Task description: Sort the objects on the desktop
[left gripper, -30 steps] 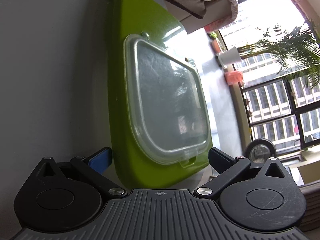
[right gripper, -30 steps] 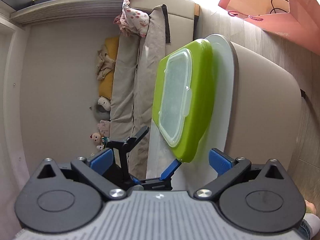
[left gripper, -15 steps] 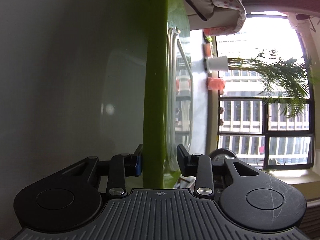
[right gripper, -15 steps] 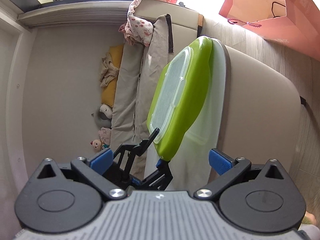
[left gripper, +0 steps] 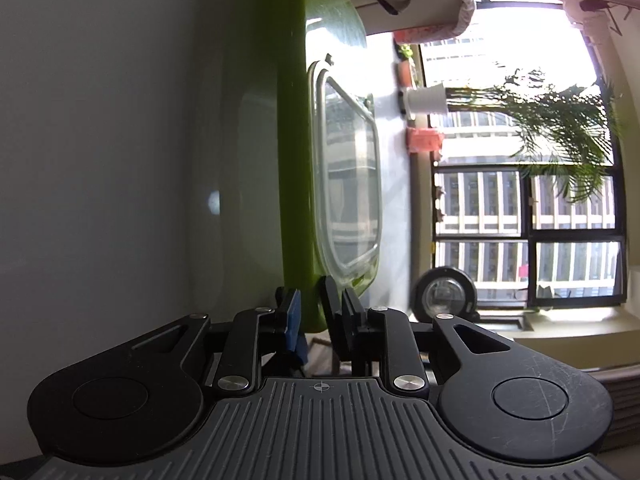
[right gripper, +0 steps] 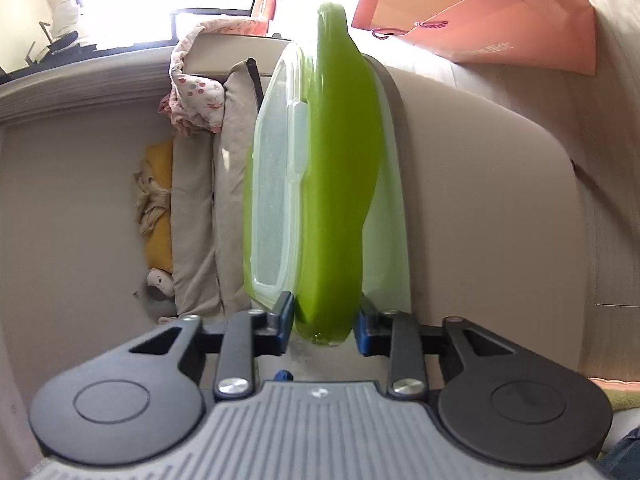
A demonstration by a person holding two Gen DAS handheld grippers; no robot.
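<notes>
A green tray (left gripper: 296,160) with a clear plastic lid (left gripper: 352,184) on top lies on the white table (left gripper: 100,160); both views are rolled, so it appears edge-on. My left gripper (left gripper: 313,314) is shut on the tray's near rim, one pad under it and one on top. From the opposite end, my right gripper (right gripper: 323,324) is closing on the green tray (right gripper: 340,180). Its blue pads touch both faces of the rim, just below the lid (right gripper: 276,184).
A strip of white tabletop (right gripper: 394,220) shows beside the tray. A pink paper bag (right gripper: 480,12) stands on the floor beyond. A sofa with cushions and cloths (right gripper: 196,220) runs behind. By the window are a potted palm (left gripper: 560,120) and a round black device (left gripper: 444,296).
Both grippers stood open around the tray's ends. The left one closed on the rim first; the right one moved in and has now closed too. Both wrists rolled, so the tray looks edge-on.
</notes>
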